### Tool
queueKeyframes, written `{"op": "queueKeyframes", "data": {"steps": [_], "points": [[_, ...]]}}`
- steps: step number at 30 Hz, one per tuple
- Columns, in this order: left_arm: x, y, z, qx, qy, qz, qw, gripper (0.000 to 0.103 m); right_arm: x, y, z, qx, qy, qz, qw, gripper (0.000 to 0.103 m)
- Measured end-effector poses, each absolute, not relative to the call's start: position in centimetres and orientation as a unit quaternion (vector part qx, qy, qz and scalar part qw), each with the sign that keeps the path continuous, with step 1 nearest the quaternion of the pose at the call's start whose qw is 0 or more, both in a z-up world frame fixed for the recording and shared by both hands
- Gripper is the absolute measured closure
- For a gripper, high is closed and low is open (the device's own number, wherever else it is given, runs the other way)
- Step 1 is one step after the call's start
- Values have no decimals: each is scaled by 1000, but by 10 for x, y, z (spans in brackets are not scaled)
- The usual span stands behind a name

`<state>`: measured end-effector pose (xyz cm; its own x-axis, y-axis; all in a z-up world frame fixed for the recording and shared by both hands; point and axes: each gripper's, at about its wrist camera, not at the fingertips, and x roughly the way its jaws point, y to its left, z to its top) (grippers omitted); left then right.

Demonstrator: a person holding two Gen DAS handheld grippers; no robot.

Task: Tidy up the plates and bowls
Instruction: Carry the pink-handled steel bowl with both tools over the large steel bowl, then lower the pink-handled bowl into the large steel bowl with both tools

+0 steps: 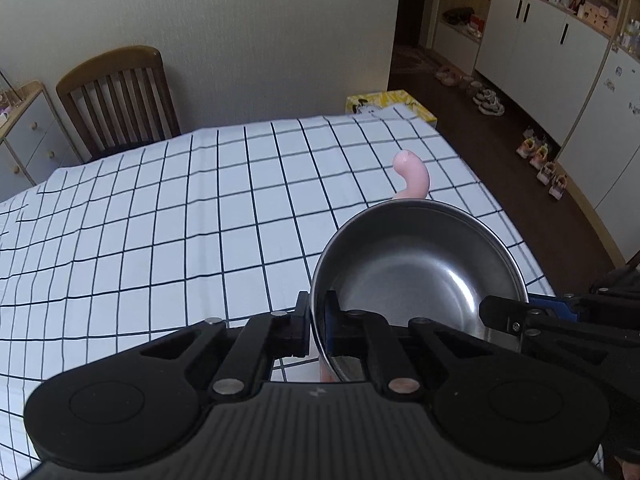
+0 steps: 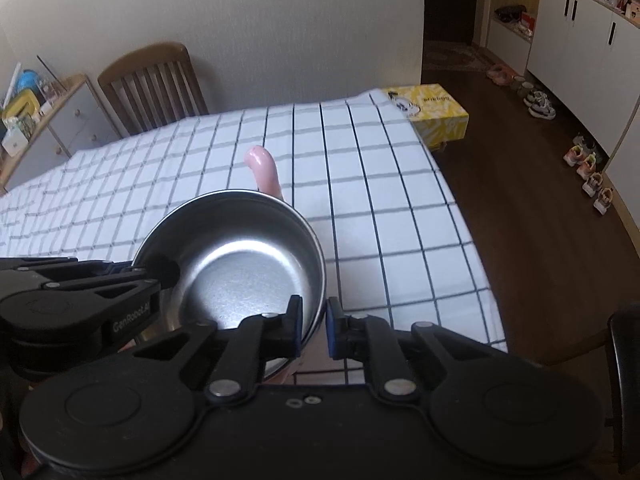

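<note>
A shiny steel bowl is held above the checked tablecloth, empty inside. My left gripper is shut on the bowl's left rim, one finger outside and one inside. My right gripper is shut on the bowl's right rim the same way. Each gripper shows in the other's view, the right gripper at the bowl's right, the left gripper at its left. A pink curved handle sticks up behind the bowl; it also shows in the right wrist view. What it belongs to is hidden under the bowl.
The table wears a white cloth with dark grid lines. A wooden chair stands at its far side. A yellow box sits past the far right corner. Shoes and white cabinets line the floor at right.
</note>
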<state>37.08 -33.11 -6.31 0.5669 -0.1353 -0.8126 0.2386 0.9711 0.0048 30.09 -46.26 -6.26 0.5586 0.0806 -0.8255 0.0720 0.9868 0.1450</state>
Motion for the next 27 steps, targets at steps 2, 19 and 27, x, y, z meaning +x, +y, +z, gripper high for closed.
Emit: {"op": "queueKeyframes", "data": {"steps": [2,19,27], "points": [[365,-329,-54,55,451,-103,885,97,298,-463,-53,85,464,3,881,91],[264,-284,-2,48,443,-108,889,97,212,-414,4,55,459,1,887,92],[195,-257,-3,57,455,-114,882,97,150,-384,6,50,473,0,880,92]]}}
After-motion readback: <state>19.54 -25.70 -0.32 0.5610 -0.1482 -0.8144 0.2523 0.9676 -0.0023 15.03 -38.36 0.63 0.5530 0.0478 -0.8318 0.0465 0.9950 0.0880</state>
